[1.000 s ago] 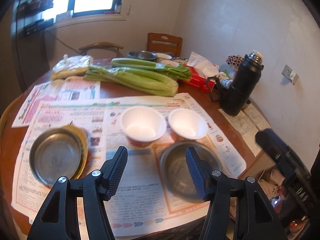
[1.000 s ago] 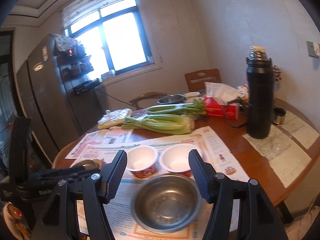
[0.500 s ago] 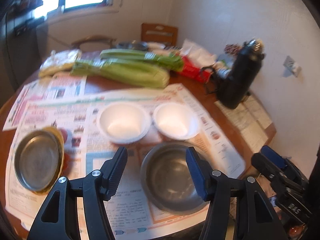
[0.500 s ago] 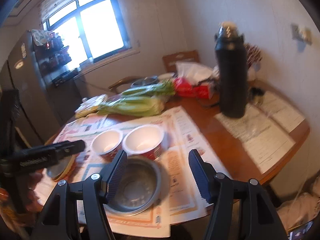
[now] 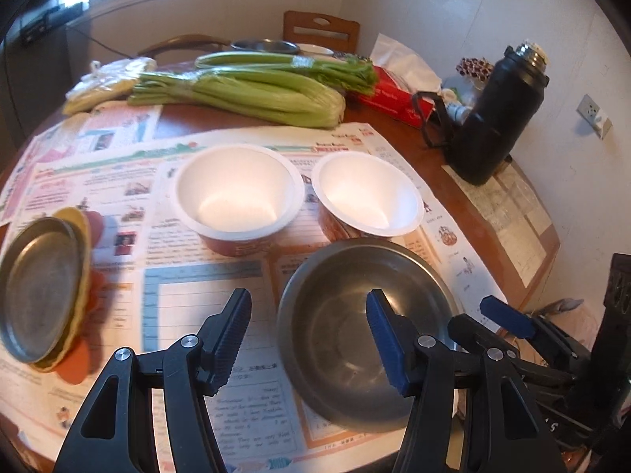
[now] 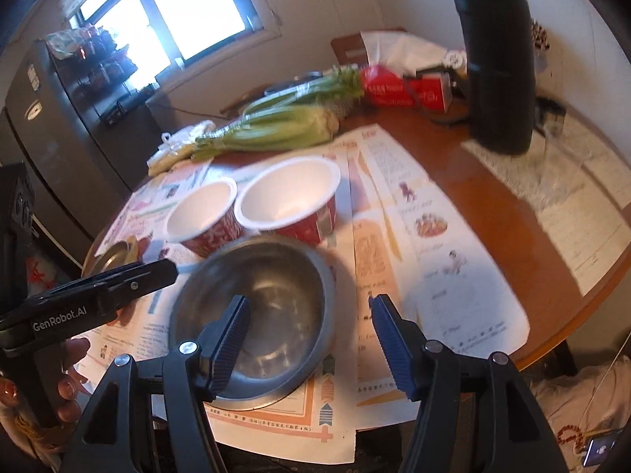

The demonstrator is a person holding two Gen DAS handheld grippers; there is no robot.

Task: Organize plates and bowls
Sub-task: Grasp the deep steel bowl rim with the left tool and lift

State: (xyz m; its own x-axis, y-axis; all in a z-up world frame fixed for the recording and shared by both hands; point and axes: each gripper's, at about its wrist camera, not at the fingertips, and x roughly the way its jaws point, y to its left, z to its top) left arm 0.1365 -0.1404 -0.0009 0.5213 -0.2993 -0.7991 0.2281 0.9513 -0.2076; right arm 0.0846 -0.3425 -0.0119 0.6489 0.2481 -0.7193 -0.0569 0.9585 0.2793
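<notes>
Bowls and plates sit unsorted on the newspaper-covered table (image 5: 465,213), so the task appears barely begun. The steel bowl (image 5: 355,339) lies nearest the person, at about 6 o'clock on the table. Behind it, at 12 o'clock from the bowl, stand two white paper bowls side by side: the left paper bowl (image 5: 236,193) and the right paper bowl (image 5: 368,193). Well off at 9 o'clock, a steel plate (image 5: 37,287) rests on a yellow plate (image 5: 81,220).

Both claws are part open and hold nothing. In the left wrist view, the left gripper (image 5: 309,341) straddles the steel bowl's near-left rim, one finger outside the bowl and the other over its hollow, without visible contact. In the right wrist view, the right gripper (image 6: 307,341) straddles the near-right rim in the same way.

Neither hand is clearly nearer; each has the rim directly at 12 o'clock. The bowl is round, so there is no long axis to align with; a rim pinch looks likeliest.
</notes>
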